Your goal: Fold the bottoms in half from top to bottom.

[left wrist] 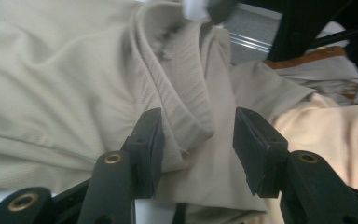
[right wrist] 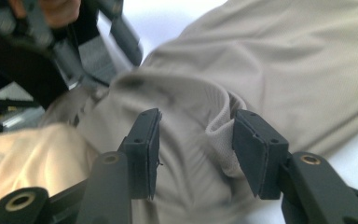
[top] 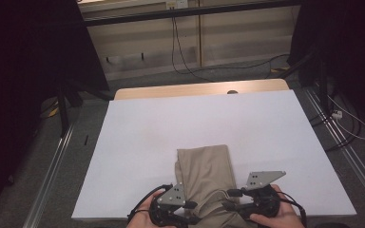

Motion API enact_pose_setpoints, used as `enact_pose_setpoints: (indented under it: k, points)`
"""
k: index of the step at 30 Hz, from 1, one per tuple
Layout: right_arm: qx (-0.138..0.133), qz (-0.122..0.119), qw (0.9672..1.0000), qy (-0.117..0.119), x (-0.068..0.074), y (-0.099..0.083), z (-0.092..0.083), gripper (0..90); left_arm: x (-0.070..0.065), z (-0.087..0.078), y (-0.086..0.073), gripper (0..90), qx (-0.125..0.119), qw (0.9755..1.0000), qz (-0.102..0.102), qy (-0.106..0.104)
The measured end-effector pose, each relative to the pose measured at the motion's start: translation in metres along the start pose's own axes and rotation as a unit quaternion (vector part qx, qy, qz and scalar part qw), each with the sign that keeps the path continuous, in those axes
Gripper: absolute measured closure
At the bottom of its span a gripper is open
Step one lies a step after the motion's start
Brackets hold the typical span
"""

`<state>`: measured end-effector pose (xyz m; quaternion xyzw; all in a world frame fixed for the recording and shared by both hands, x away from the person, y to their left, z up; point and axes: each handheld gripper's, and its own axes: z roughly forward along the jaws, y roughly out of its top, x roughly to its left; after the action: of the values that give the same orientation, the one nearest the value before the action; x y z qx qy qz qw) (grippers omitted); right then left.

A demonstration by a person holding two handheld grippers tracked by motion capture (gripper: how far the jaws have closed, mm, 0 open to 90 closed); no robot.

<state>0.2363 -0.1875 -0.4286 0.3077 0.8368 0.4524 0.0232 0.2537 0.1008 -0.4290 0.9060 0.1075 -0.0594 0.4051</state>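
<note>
A folded beige garment (top: 203, 170) lies on the white table top (top: 195, 118), near the front edge. My left gripper (top: 193, 206) is at its near left side and my right gripper (top: 229, 199) at its near right, pointing toward each other. In the left gripper view the left gripper (left wrist: 196, 140) is open, with a ribbed collar fold (left wrist: 186, 107) lying loose between the jaws. In the right gripper view the right gripper (right wrist: 196, 140) is open too, with a ribbed fold (right wrist: 221, 119) standing by one pad. Neither pair of pads squeezes the cloth.
A wooden strip (top: 199, 89) runs along the table's far edge. Beyond it are grey floor with cables (top: 180, 52) and a pale wall. Metal rails (top: 57, 156) flank the table, and dark curtains hang at both sides. A person's hands (top: 271, 219) hold the grippers at the bottom edge.
</note>
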Motion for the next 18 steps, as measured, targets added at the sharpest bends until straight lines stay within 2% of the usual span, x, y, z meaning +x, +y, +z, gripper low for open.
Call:
enact_pose_setpoints:
  k: [1, 2, 4, 6, 7, 8, 9, 10, 11, 12, 13, 15, 16, 18]
  points:
    - [-0.001, 0.0, 1.0, -0.005, -0.001, 0.002, 0.002, 54.3, 0.0, 0.0, 0.0, 54.0, 0.006, 1.0, 0.003, -0.001]
    - [0.0, 0.0, 0.9999, -0.012, -0.001, 0.003, 0.004, 54.4, 0.0, 0.001, 0.0, 54.5, 0.0, 1.0, 0.001, -0.003]
    - [-0.005, 0.003, 0.9992, -0.039, -0.004, 0.005, 0.006, 52.7, 0.001, -0.001, -0.001, 57.8, 0.0, 1.0, -0.001, -0.008]
    - [-0.01, -0.001, 0.9995, -0.03, -0.006, 0.007, 0.004, 53.3, 0.003, -0.001, -0.002, 59.9, 0.002, 0.9999, -0.004, -0.015]
    - [-0.011, 0.002, 0.9994, -0.032, -0.007, 0.007, 0.004, 53.1, 0.003, -0.001, -0.002, 60.8, -0.001, 0.9999, -0.004, -0.015]
    - [-0.013, 0.009, 0.9996, -0.024, -0.008, 0.007, 0.004, 53.5, 0.004, -0.002, -0.001, 60.8, 0.004, 0.9999, 0.0, -0.013]
    - [-0.009, 0.01, 0.9998, -0.014, -0.008, 0.006, 0.004, 55.7, 0.004, -0.003, -0.001, 60.7, -0.007, 1.0, 0.0, 0.003]
    - [-0.003, 0.007, 0.9999, -0.016, -0.007, 0.006, 0.004, 56.8, 0.004, -0.004, 0.001, 60.3, -0.019, 0.9994, -0.002, 0.028]
    - [0.008, 0.006, 0.9998, -0.016, -0.007, 0.005, 0.006, 60.7, 0.007, -0.006, 0.003, 57.9, -0.023, 0.999, -0.009, 0.038]
    - [0.027, 0.005, 0.9996, -0.001, -0.007, 0.004, 0.008, 74.3, 0.01, -0.008, 0.005, 55.2, -0.033, 0.9986, -0.014, 0.039]
    - [0.04, -0.001, 0.9991, 0.012, -0.005, 0.002, 0.01, 80.5, 0.013, -0.01, 0.006, 52.9, -0.041, 0.9978, -0.022, 0.047]
    - [0.064, -0.013, 0.9976, 0.023, 0.001, -0.001, 0.012, 84.0, 0.021, -0.012, 0.007, 44.2, -0.049, 0.9959, -0.027, 0.072]
    - [0.074, -0.018, 0.9966, 0.029, 0.004, -0.003, 0.014, 84.2, 0.026, -0.013, 0.007, 44.1, -0.048, 0.9951, -0.028, 0.082]
    - [0.077, -0.015, 0.9964, 0.033, 0.006, -0.004, 0.014, 86.5, 0.037, -0.015, 0.008, 40.2, -0.047, 0.9922, -0.038, 0.109]
